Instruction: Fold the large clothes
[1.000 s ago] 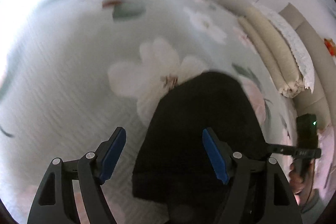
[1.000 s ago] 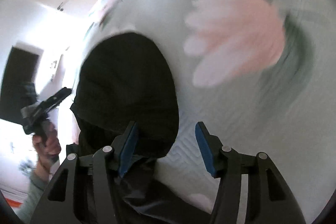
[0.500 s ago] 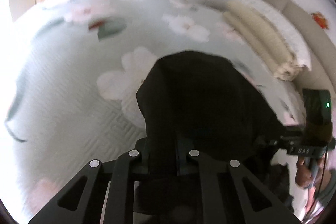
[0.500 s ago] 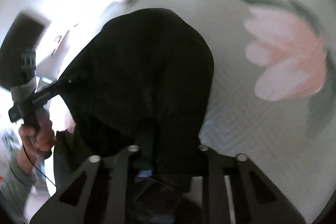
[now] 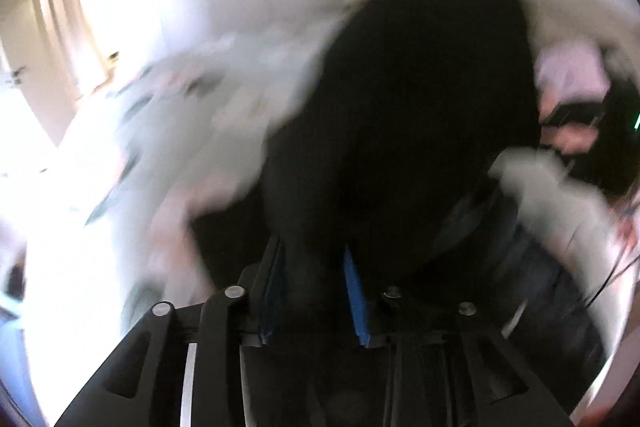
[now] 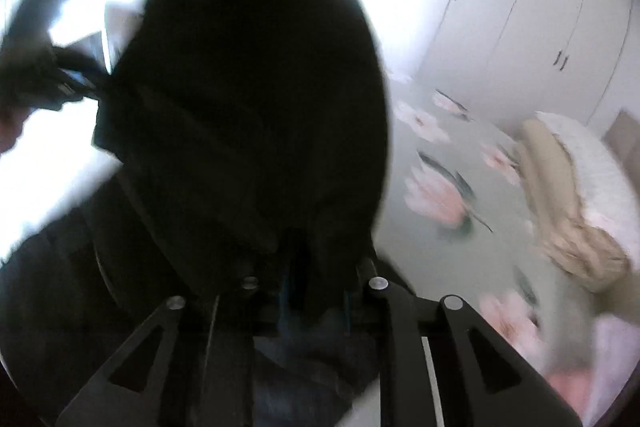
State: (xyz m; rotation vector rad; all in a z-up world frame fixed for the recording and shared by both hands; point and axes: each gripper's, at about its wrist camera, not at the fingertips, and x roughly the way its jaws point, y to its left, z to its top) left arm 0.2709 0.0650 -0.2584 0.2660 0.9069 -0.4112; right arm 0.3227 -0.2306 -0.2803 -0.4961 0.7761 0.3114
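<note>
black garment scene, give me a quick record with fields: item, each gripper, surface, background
item: black fabric garment, lifted, filling the middle of both wrist views
left gripper: shut on the garment, blue pads pinching the cloth
right gripper: shut on the garment, cloth bunched between its fingers
surface: pale green floral bedspread, below and behind the garment
background: white wardrobe doors; beige rolled bedding on the bed
image quality: left view heavily motion-blurred

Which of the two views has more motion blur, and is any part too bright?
Left wrist view: heavy blur on the floral bedspread and black garment; the window side is blown out white. Right wrist view: sharper; wardrobe doors are clear, the garment is a dark mass.
</note>
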